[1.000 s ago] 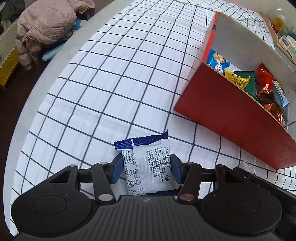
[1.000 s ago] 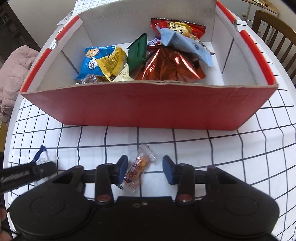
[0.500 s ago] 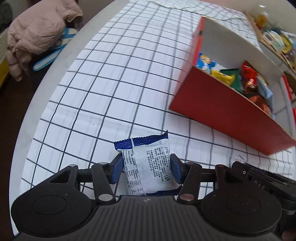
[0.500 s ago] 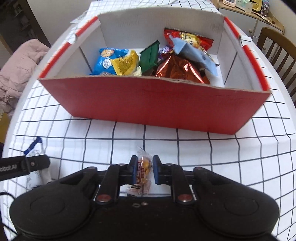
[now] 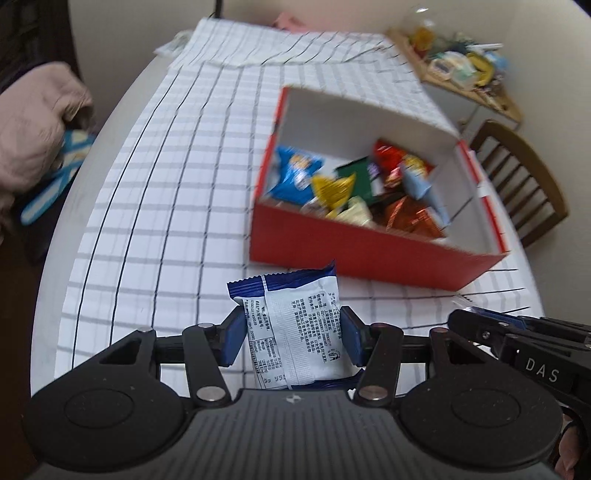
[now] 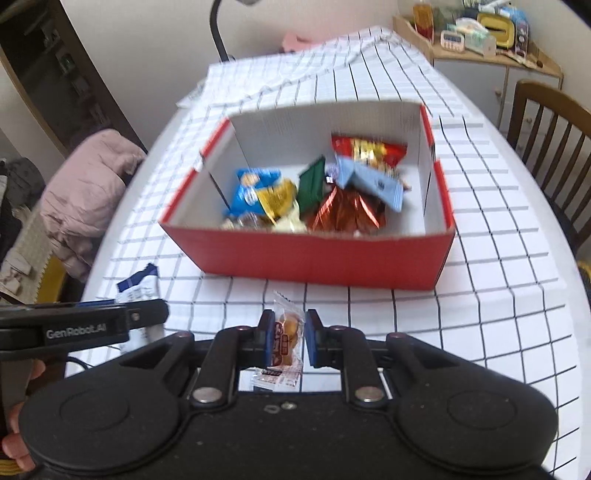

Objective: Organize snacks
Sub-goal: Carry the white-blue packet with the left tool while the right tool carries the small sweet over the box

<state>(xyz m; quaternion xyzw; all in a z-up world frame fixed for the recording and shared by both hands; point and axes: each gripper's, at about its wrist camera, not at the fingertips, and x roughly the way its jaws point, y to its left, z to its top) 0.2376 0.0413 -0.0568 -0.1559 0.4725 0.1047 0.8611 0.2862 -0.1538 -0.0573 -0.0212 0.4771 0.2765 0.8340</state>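
My left gripper [image 5: 291,338] is shut on a blue and white snack packet [image 5: 295,325] and holds it above the table. My right gripper [image 6: 286,338] is shut on a small clear-wrapped orange candy [image 6: 285,341], also lifted. A red cardboard box [image 5: 369,251] with white inner walls stands ahead and holds several snack bags. It shows in the right wrist view [image 6: 314,254] straight ahead. The left gripper and its packet [image 6: 138,291] show at the left of the right wrist view.
The table wears a white checked cloth [image 6: 480,295]. A pink jacket [image 6: 88,184] lies on a seat at the left. A wooden chair [image 6: 550,125] stands at the right. A cluttered shelf [image 6: 480,33] is at the back right.
My right gripper closed on the candy and lifted it. Both grippers rose with their snacks, so the box now appears farther off and lower.
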